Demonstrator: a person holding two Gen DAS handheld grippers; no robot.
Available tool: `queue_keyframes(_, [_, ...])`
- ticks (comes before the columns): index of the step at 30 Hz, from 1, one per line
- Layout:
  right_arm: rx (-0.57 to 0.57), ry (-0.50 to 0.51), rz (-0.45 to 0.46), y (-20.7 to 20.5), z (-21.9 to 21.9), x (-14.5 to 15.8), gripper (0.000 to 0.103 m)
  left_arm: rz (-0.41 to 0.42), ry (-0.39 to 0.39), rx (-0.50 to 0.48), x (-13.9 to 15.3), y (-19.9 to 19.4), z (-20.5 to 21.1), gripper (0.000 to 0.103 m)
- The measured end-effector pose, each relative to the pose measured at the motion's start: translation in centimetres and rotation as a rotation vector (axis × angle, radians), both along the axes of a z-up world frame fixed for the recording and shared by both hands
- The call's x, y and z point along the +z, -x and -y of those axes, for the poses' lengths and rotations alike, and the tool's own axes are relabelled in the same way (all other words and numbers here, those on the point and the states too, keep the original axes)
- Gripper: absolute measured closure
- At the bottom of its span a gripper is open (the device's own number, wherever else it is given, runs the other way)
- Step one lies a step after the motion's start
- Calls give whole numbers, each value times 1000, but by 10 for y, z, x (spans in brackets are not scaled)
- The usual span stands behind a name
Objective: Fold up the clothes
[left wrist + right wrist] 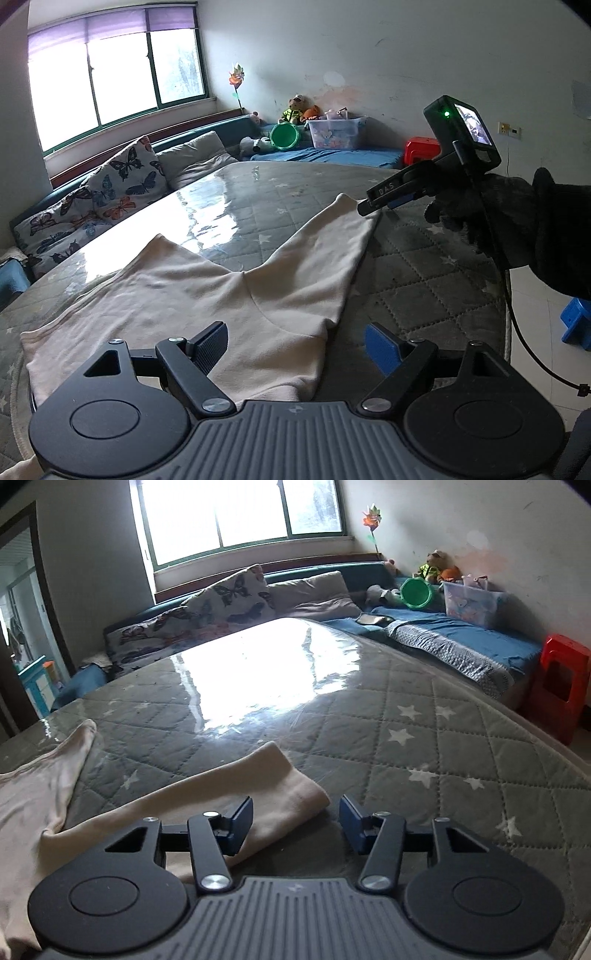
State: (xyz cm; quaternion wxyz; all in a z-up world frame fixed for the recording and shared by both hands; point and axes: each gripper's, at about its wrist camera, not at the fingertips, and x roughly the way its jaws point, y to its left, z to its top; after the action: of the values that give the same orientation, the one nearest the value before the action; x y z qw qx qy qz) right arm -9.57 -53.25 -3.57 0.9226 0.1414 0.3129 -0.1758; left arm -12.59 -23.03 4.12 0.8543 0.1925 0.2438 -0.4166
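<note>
A cream pair of shorts [207, 291] lies flat on the grey quilted mattress [424, 280], its two legs pointing away from me. My left gripper [295, 339] hangs open over the near right corner of the waist, and its pads are not pressing on the cloth. Held by a gloved hand [491, 218], my right gripper [369, 208] sits at the hem of the right leg. In the right wrist view that leg's hem [280, 782] lies low between the blue pads of the right gripper [295, 823], which stand apart and do not squeeze it.
Butterfly cushions [110, 192] and a plain pillow [195, 155] line the far left side under the window. A clear storage box [336, 133], a green bucket [284, 136] and soft toys sit at the back. A red stool [561, 686] and a blue stool [576, 325] stand right of the mattress.
</note>
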Motion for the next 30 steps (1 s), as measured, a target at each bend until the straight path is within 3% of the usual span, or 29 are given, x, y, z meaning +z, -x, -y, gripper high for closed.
queue_keyframes(2, [-6, 5, 0, 0, 0, 0, 56, -2, 2, -2, 0, -1, 0, 19])
queue_keyframes(4, [-13, 13, -1, 0, 0, -1, 77, -5, 2, -7, -1, 0, 2, 19])
queue_keyframes(7, [-20, -16, 9, 1, 5, 0, 95, -8, 0, -18, -2, 1, 5, 19])
queue_keyframes(11, [-10, -84, 63, 10, 12, 9, 97, -22, -3, -42, -4, 2, 10, 19])
queue_keyframes(18, [95, -190, 193, 20, 1, 52, 98, -31, -5, -70, -5, 3, 17, 18])
queue_keyframes(24, [297, -221, 289, 18, -41, 99, 98, -27, 18, -52, 2, 0, 6, 17])
queue_keyframes(30, [484, -224, 329, 6, -97, 128, 98, -26, 55, 31, 9, -9, -27, 16])
